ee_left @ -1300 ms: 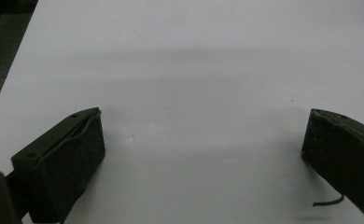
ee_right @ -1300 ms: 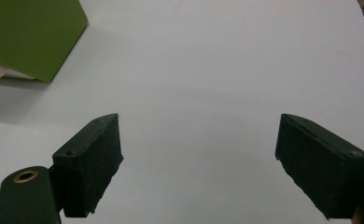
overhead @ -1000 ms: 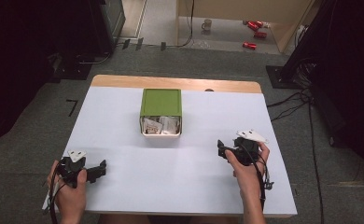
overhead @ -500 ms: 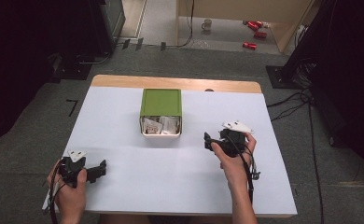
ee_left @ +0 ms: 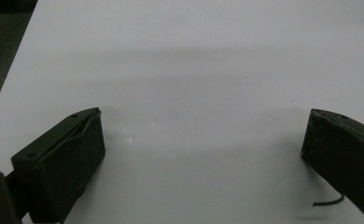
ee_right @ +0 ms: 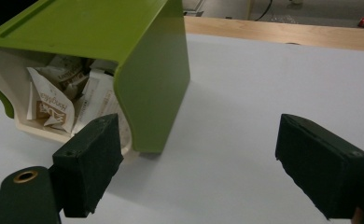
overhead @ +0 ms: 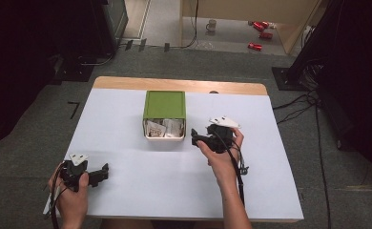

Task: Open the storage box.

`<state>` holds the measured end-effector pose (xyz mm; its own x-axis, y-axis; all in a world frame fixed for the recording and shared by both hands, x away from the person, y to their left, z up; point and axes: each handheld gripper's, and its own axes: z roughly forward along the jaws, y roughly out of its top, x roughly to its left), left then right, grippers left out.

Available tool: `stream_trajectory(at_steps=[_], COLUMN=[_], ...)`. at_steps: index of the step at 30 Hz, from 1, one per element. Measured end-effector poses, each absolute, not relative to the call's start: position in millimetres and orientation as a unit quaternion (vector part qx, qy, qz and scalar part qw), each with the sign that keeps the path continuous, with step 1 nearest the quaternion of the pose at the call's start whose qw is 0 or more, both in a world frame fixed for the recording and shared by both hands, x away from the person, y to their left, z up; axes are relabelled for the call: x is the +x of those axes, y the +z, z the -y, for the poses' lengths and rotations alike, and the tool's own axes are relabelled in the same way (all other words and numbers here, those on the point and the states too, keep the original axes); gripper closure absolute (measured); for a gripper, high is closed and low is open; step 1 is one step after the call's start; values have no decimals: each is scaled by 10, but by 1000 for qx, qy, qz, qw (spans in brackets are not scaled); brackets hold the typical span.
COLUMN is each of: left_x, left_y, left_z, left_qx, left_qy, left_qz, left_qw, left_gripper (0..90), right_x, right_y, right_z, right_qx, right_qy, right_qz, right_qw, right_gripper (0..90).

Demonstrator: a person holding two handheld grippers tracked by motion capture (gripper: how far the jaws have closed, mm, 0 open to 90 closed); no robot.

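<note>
White table (overhead: 127,191) seen from above: green box (overhead: 164,106) at twelve o'clock from centre, right gripper (overhead: 197,139) just beside its four o'clock corner, spread and empty. Left gripper (ee_left: 203,140) view: jaws spread over bare table. Right gripper view: box at ten o'clock, packets (ee_right: 49,105) inside; a jaw risks knocking the box.

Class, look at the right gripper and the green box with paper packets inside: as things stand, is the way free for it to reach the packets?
Probably yes. The right gripper is beside the green box, jaws wide apart and empty. The box's open front shows the packets; only bare table lies around.
</note>
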<state>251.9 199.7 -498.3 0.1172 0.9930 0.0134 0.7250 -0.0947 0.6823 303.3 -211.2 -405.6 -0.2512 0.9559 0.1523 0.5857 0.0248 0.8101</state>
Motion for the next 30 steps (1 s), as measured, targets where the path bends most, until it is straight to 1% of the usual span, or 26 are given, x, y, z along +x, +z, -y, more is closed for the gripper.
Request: stream_trajectory(at_steps=[9, 15, 22, 30], left_x=[2519, 2519, 2520, 2521], left_y=[-4982, -4982, -4981, -4980], left_z=[-1998, -1997, -1997, -1997], left_qx=[698, 697, 698, 698], left_qy=[248, 247, 247, 247], left_qz=[-616, -617, -617, -617], left_qw=[269, 269, 269, 268], left_gripper=[0, 0, 0, 0], right_x=[3192, 3271, 3392, 3510], right_y=[-4171, -4255, -4387, -4512], right_z=[1807, 1686, 1571, 1555], right_qx=[566, 568, 581, 601], right_qy=[405, 398, 382, 358], right_qz=[-685, -687, -682, -669], right_qw=[216, 217, 227, 252], right_gripper=[140, 141, 153, 205])
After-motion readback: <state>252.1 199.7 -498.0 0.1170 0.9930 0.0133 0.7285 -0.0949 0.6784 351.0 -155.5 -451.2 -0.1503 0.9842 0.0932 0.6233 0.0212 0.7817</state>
